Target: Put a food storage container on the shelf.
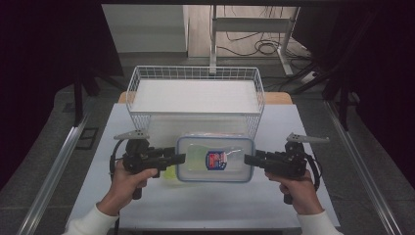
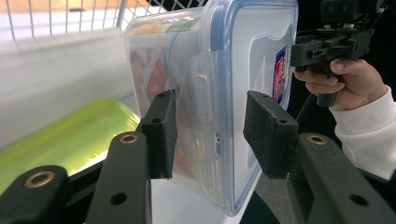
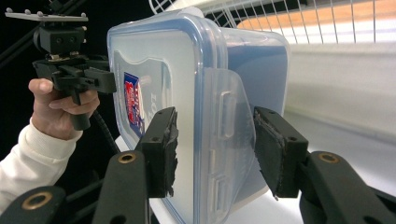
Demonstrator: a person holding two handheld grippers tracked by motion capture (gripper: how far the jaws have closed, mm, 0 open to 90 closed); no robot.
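Observation:
A clear plastic container (image 1: 215, 159) with a blue-rimmed lid and a red-and-blue label lies on the white table in front of the wire basket. My left gripper (image 1: 182, 157) is at its left end, open. In the left gripper view the jaws straddle the container's (image 2: 233, 70) side latch flap, and my left gripper (image 2: 210, 126) leaves a gap on the lid side. My right gripper (image 1: 246, 158) is at the right end, also open. Its jaws stand either side of the other latch of the container (image 3: 163, 70), and my right gripper (image 3: 215, 144) is not pressed on it.
A yellow-green flat piece (image 1: 169, 172) lies by the container's left end, under my left gripper. The white wire basket (image 1: 195, 73) stands just behind on the table (image 1: 205, 205). Metal rails run along both sides of the table.

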